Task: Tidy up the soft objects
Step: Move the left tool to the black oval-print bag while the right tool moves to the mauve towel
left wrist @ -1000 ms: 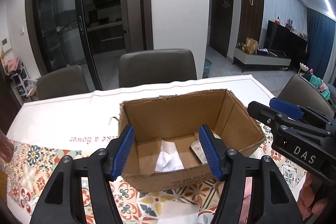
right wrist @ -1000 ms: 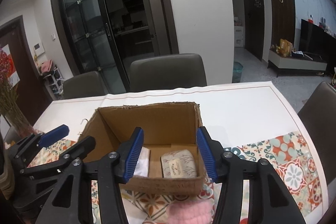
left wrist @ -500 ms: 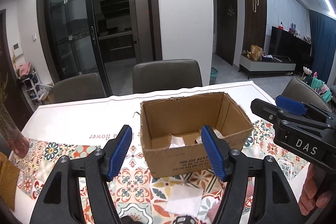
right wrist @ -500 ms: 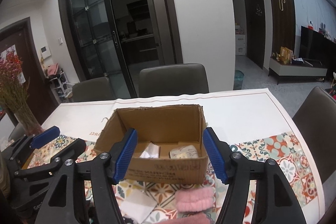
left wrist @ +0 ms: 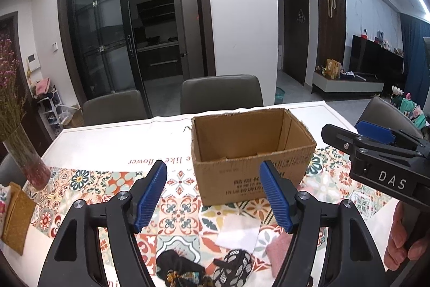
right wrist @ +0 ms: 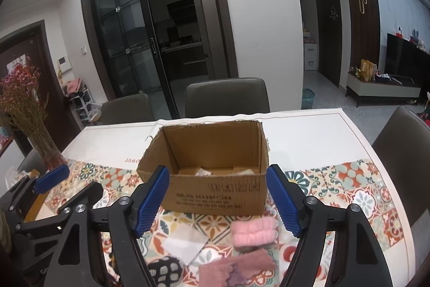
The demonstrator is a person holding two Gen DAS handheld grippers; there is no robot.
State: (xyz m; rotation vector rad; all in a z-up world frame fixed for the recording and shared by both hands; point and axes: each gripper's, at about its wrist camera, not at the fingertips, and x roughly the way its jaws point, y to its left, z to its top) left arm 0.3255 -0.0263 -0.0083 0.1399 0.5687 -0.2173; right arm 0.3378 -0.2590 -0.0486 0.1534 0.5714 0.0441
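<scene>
Patterned cloth (right wrist: 357, 187) covered the near half of the table (right wrist: 309, 131), and the box (right wrist: 215, 192) stood mid-table with pale items on its floor. Near it lay a white cloth (right wrist: 185, 241), pink socks (right wrist: 252, 231) to its right and a dark pouch (left wrist: 233, 268). Both the left gripper (left wrist: 213, 195) and right gripper (right wrist: 217, 198) had just been opening, jaws apart, nothing between them.

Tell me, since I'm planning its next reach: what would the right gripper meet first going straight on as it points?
Probably the cardboard box's near wall; the right gripper, open and empty, frames it. Depth is uncertain.
</scene>
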